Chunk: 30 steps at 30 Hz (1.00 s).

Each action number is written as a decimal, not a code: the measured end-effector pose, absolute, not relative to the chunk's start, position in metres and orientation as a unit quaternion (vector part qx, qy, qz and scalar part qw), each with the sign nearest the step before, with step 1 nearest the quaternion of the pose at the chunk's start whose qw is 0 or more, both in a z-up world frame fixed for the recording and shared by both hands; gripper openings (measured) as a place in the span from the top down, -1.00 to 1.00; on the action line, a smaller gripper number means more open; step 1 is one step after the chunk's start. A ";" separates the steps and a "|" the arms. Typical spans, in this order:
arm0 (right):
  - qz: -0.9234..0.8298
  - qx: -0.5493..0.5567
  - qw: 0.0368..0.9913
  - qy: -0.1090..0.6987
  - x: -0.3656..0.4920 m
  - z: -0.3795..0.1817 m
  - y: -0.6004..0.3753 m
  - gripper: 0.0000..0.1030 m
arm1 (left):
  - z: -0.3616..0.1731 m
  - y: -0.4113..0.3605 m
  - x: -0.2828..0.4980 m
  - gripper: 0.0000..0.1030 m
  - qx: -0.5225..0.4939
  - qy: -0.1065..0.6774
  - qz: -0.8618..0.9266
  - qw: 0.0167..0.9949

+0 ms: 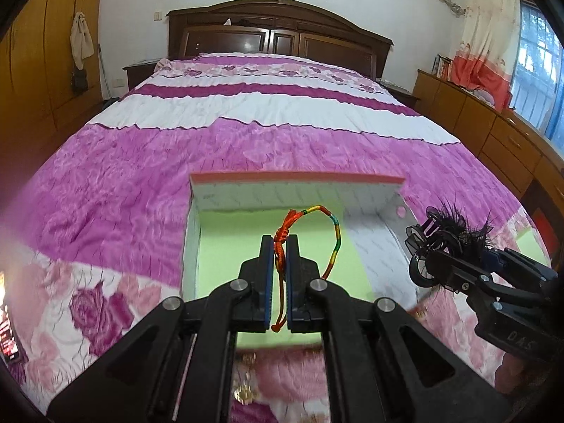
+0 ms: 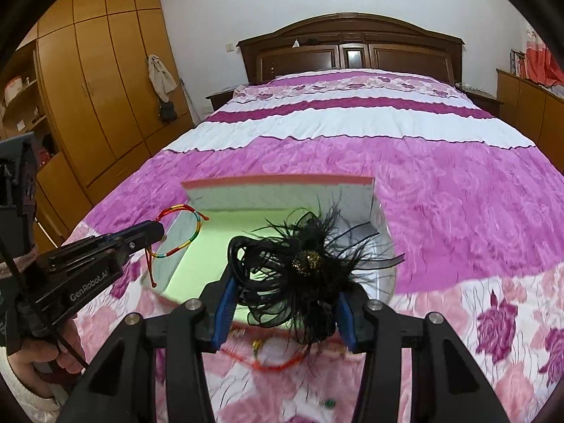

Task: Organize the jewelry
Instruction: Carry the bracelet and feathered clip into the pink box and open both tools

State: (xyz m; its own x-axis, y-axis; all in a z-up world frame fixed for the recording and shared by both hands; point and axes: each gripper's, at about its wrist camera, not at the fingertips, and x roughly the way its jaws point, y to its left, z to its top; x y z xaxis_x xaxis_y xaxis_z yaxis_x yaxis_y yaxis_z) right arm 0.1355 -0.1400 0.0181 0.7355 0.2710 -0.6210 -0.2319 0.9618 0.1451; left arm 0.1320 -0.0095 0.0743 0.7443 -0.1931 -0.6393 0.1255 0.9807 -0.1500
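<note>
Carrying both pieces to the box (image 1: 211,190) looks like the step in hand: the left gripper (image 1: 281,246) pinches the cord bracelet (image 1: 335,232), the right gripper (image 2: 282,289) clamps the black feather clip (image 2: 306,261), both above the open box just ahead. Next, I think, each lowers inside and lets go. "GenRobot.AI" is printed on the left gripper.

Bracelet (image 1: 329,227): woven cord. Hair clip (image 2: 310,264): feathers, glossy plastic. Bedspread (image 1: 246,148) beneath box (image 1: 296,190): crinkled cloth. Headboard (image 1: 278,35): polished wood.
</note>
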 end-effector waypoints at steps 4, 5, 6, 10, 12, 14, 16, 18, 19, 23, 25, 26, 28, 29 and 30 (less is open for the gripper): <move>0.128 0.030 0.931 0.341 0.159 0.014 -0.142 0.01 | 0.069 -0.011 0.153 1.00 -0.051 0.352 -0.081 0.931; 0.126 0.030 0.930 0.344 0.165 0.012 -0.142 0.01 | 0.067 -0.012 0.159 1.00 -0.050 0.354 -0.079 0.930; 0.124 0.030 0.929 0.346 0.171 0.009 -0.142 0.01 | 0.065 -0.012 0.163 1.00 -0.050 0.356 -0.078 0.930; 0.118 0.031 0.926 0.357 0.194 -0.001 -0.141 0.01 | 0.053 -0.014 0.183 1.00 -0.052 0.371 -0.072 0.925; 0.114 0.032 0.924 0.364 0.204 -0.007 -0.140 0.01 | 0.047 -0.015 0.192 1.00 -0.051 0.378 -0.070 0.922; 0.109 0.033 0.922 0.369 0.213 -0.013 -0.141 0.01 | 0.039 -0.017 0.201 1.00 -0.050 0.388 -0.068 0.918; 0.105 0.033 0.921 0.374 0.222 -0.019 -0.141 0.01 | 0.032 -0.020 0.208 1.00 -0.049 0.396 -0.067 0.914; 0.101 0.032 0.919 0.381 0.230 -0.025 -0.141 0.01 | 0.025 -0.021 0.215 1.00 -0.051 0.404 -0.065 0.911; 0.099 0.032 0.918 0.384 0.232 -0.027 -0.141 0.01 | 0.021 -0.021 0.218 1.00 -0.052 0.409 -0.064 0.909; 0.090 0.029 0.913 0.396 0.243 -0.038 -0.143 0.01 | 0.010 -0.022 0.227 1.00 -0.053 0.426 -0.059 0.902; 0.086 0.028 0.911 0.402 0.247 -0.043 -0.143 0.01 | 0.006 -0.023 0.231 1.00 -0.050 0.436 -0.056 0.897; 0.083 0.028 0.910 0.406 0.249 -0.046 -0.144 0.01 | 0.005 -0.023 0.232 1.00 -0.047 0.441 -0.053 0.895; 0.080 0.028 0.908 0.411 0.252 -0.051 -0.144 0.01 | 0.001 -0.023 0.235 1.00 -0.045 0.450 -0.049 0.891; 0.079 0.029 0.907 0.413 0.254 -0.052 -0.145 0.01 | 0.000 -0.023 0.235 1.00 -0.047 0.452 -0.049 0.889; 0.078 0.028 0.907 0.414 0.255 -0.054 -0.145 0.01 | -0.001 -0.023 0.235 1.00 -0.048 0.454 -0.049 0.888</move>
State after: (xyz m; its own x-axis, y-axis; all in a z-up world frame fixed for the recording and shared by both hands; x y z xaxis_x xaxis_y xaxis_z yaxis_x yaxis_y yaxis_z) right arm 0.2548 -0.1446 -0.0536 0.6453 0.1655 -0.7458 -0.1187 0.9861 0.1162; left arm 0.2346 -0.0229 -0.0012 0.5825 -0.1297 -0.8024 0.0434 0.9907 -0.1287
